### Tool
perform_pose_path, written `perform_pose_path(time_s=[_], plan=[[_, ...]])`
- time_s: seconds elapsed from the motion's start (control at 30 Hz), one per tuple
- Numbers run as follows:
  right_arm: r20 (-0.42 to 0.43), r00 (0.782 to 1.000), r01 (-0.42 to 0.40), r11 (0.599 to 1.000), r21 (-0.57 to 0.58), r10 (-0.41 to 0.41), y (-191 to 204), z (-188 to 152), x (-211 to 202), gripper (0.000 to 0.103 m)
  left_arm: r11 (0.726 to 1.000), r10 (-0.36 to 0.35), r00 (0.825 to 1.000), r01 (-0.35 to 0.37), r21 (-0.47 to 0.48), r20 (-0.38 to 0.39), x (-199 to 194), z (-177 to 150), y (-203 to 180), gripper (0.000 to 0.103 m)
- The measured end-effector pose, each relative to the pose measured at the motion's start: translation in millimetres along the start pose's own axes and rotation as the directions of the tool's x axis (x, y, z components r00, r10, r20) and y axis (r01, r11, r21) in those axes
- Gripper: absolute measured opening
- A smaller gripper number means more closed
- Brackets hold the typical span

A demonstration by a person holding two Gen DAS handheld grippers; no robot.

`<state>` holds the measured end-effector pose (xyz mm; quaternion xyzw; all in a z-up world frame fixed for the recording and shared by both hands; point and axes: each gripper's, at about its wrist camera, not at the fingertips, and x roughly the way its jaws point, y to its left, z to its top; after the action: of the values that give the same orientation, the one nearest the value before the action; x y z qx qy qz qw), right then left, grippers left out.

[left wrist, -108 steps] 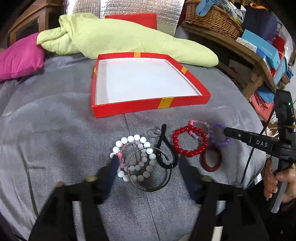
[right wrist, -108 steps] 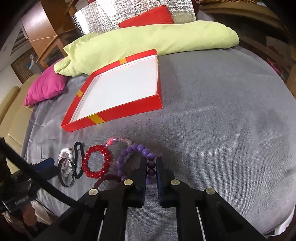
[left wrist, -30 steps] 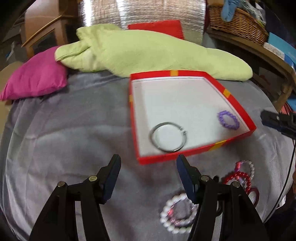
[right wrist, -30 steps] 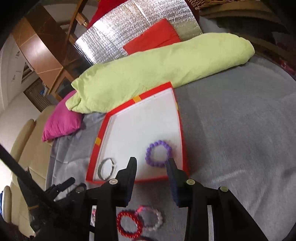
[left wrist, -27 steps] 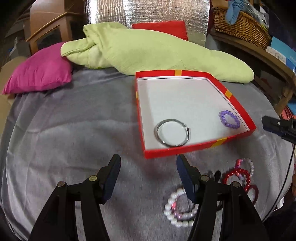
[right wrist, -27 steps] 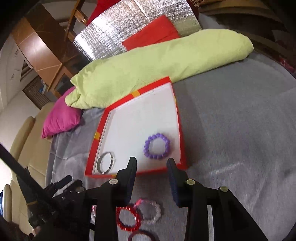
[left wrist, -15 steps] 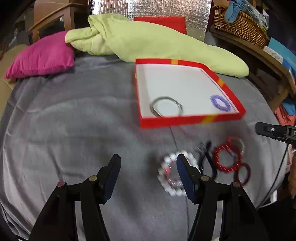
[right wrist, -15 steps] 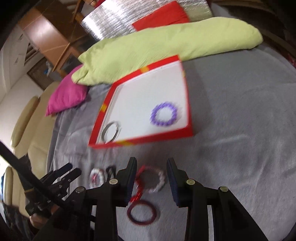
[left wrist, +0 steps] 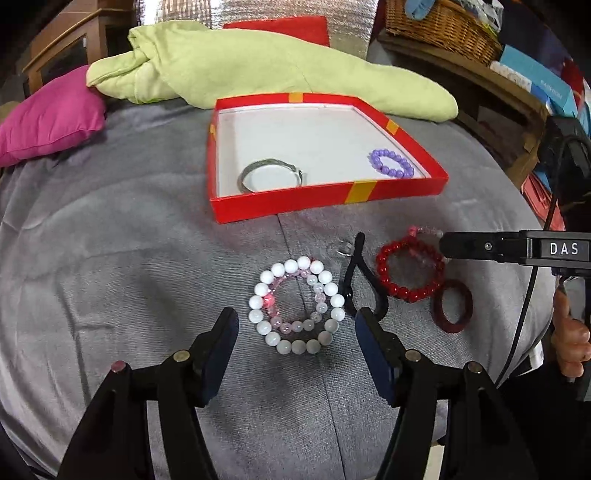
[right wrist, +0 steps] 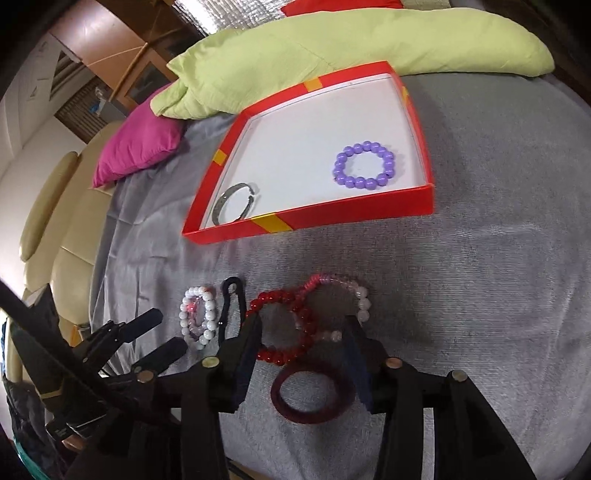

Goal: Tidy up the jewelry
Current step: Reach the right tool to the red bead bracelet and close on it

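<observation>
A red box point(left wrist: 325, 201) point(right wrist: 314, 221) with a white floor holds a silver bangle point(left wrist: 271, 173) point(right wrist: 234, 201) and a purple bead bracelet point(left wrist: 391, 163) point(right wrist: 364, 166). On the grey cloth lie a white bead bracelet point(left wrist: 295, 306) point(right wrist: 197, 314), a black loop point(left wrist: 360, 280) point(right wrist: 229, 302), a red bead bracelet point(left wrist: 408, 273) point(right wrist: 284, 328), a pale pink bracelet point(right wrist: 343, 299) and a dark red ring point(left wrist: 452, 306) point(right wrist: 312, 393). My left gripper point(left wrist: 297, 332) is open over the white bracelet. My right gripper point(right wrist: 304, 330) is open over the red and pink bracelets.
A green cushion point(left wrist: 258, 62) and a pink pillow point(left wrist: 48, 114) lie behind the box. A wicker basket point(left wrist: 439, 22) and shelves with boxes stand at the right. A beige sofa point(right wrist: 48, 206) runs along the cloth's left side.
The silver bangle and purple bracelet were put in the box. Both grippers let go, opened, and came back down over the jewelry left on the cloth.
</observation>
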<state>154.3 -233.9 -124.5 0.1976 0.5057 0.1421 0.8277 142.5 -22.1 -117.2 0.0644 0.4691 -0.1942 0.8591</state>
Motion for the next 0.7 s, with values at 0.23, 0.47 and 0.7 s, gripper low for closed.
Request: perform_pose_path(time_s=[0.23, 0.47, 0.7], plan=[[-0.007, 0.998, 0.063, 0.995, -0.082, -0.064, 14, -1, 17, 0.014, 1.000, -0.008, 1.000, 0.008, 0.002, -0.029, 12, 4, 0, 0.067], [0.089, 0.993, 0.082, 0.991, -0.104, -0.073, 16, 3, -1, 0.009, 1.000, 0.004, 0.998, -0.004, -0.001, -0.056, 27, 8, 0, 0.067], [0.105, 0.993, 0.054, 0.997, -0.054, -0.049, 4, 8, -9, 0.009, 1.000, 0.016, 0.999, -0.015, 0.019, -0.048, 31, 8, -4, 0.070]])
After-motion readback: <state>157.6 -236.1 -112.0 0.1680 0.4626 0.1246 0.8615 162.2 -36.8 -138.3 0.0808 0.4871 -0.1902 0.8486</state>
